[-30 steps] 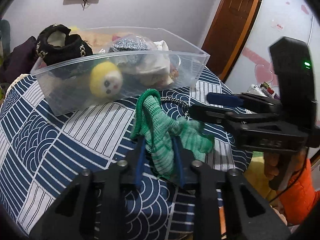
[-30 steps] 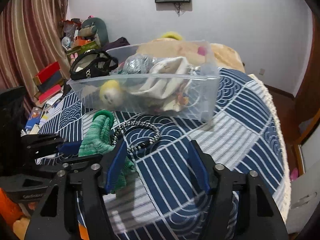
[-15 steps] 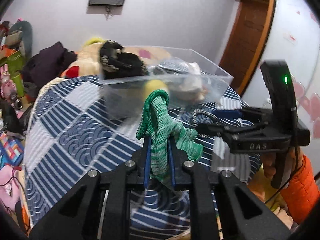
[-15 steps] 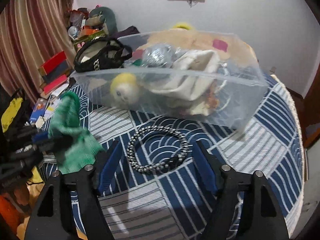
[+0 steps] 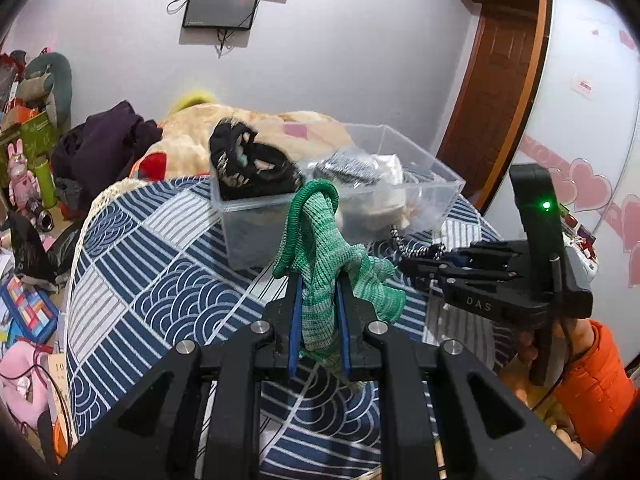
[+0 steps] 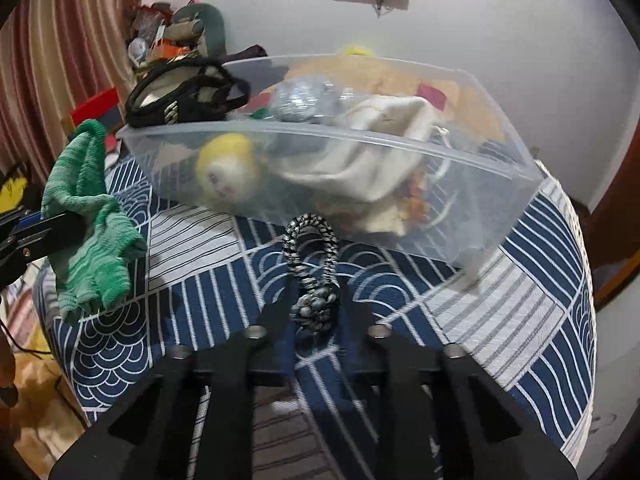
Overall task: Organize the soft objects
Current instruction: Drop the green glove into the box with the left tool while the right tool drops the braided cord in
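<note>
"DAS" in pale letters on side of right tongs (image 5: pixel 416 266) body; nothing else legible

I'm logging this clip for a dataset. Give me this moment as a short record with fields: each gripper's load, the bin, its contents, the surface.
left gripper: shut on green knit glove, lifted off the cloth
right gripper: shut on black-and-white braided bracelet
bin: clear plastic bin on the cloth, beyond both grippers
bin contents: yellow plush toy, cream cloth, black shoe at one end
surface: blue-and-white patterned cloth
</note>
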### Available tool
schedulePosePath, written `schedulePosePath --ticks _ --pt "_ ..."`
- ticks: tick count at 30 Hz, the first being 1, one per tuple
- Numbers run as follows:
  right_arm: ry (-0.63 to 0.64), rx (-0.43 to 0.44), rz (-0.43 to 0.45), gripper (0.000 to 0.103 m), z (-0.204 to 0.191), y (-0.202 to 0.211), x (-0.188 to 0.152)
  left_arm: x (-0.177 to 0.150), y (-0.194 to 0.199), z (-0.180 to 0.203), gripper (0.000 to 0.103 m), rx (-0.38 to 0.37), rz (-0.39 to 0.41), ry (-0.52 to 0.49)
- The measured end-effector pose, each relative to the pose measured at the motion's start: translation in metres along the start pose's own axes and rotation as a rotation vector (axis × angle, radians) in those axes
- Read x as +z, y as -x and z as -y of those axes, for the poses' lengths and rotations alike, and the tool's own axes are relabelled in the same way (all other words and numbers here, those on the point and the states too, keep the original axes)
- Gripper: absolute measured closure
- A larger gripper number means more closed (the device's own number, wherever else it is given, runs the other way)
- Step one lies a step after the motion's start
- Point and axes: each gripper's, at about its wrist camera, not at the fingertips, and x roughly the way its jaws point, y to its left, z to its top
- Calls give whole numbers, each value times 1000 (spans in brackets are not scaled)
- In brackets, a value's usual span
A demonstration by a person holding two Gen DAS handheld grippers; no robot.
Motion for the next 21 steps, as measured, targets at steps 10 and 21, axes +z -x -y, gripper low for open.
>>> schedulePosePath --ticks 10,21 --pt "-10 -4 137 91 3 60 -12 37 17 12 88 -10 101 -34" --pt "-30 -50 321 91 10 100 43 90 10 14 88 54 189 -81"
